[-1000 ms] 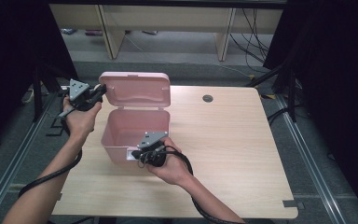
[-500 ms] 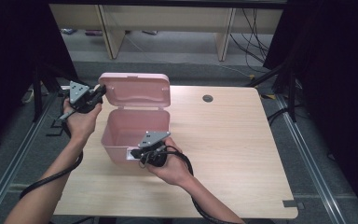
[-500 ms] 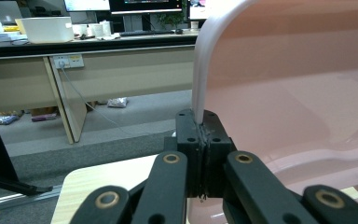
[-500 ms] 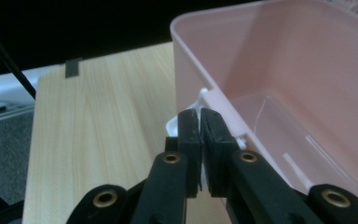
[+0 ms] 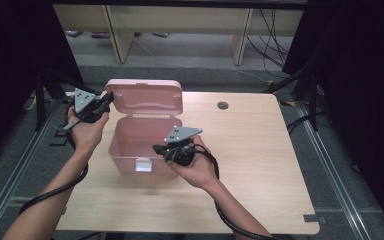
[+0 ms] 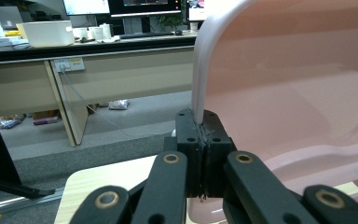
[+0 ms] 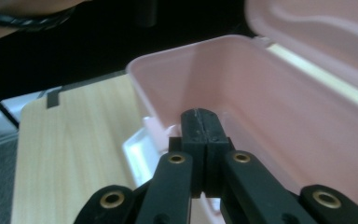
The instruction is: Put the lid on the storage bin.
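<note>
Because the lid (image 5: pixel 145 96) of the pink plastic box (image 5: pixel 145 145) stands upright with only its left edge pinched in the left gripper (image 5: pixel 106 100), a slip of that thin rim from between the pressed pads is the likeliest trouble: I judge the lid would then drop shut over the open cavity. In the left gripper view the rim (image 6: pixel 200 84) runs straight down into the closed jaw tips, so the hold is narrow. The box sits on the left half of the wooden table (image 5: pixel 260 165), its white front latch (image 5: pixel 143 165) facing the person. The right gripper (image 5: pixel 156 148) hovers at the box's front rim with its jaws pressed together on nothing; having just opened a little, they closed again with nothing between them. Brought lower, it could knock the front wall (image 7: pixel 168 84) and, I would guess, shove the light box along the table, dragging the lid out of the other grip.

Counted: one box, one lid, one latch, two grippers, one table, one round cable hole (image 5: pixel 223 105) in its top.
</note>
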Motion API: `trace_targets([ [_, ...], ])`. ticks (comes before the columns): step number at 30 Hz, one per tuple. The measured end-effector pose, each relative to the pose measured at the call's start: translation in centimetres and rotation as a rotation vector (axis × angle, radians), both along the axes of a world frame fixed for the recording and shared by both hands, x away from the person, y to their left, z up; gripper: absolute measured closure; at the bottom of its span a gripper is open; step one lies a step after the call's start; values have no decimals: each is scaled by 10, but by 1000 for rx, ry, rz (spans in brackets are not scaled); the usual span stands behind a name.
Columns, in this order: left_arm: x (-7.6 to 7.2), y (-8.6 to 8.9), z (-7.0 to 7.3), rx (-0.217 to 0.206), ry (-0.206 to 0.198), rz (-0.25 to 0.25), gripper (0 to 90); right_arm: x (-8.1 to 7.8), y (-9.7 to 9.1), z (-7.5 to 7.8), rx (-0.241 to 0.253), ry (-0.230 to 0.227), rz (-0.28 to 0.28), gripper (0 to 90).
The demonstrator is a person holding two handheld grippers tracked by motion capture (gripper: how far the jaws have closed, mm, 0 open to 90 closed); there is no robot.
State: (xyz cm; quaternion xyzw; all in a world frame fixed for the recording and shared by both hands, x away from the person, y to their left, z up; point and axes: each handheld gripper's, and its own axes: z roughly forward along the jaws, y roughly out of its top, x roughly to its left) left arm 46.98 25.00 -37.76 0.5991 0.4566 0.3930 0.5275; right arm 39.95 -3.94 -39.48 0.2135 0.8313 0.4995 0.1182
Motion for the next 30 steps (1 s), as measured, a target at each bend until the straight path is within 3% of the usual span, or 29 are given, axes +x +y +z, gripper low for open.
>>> trace_targets([
  [5, -2, 0, -1, 6, -6, -1, 884, 7, -18, 7, 39, 9, -66, 900],
  [6, -3, 0, -2, 3, -5, -1, 884, 10, -21, 8, 41, -13, -70, 900],
  [10, -5, 1, -4, -1, -19, -7, 883, 15, -31, 12, 57, 10, -117, 900],
  [17, -10, 2, -5, 1, -25, -14, 882, 24, -36, 12, 57, -14, -136, 900],
  [18, -11, 2, -5, 7, -23, -14, 881, 24, -37, 12, 54, 15, -140, 900],
  [23, -13, 2, -6, 11, -23, -18, 880, 28, -39, 11, 57, 3, -132, 900],
  [30, -18, 3, -6, 17, -16, -24, 877, 29, -42, 14, 69, 31, -162, 900],
])
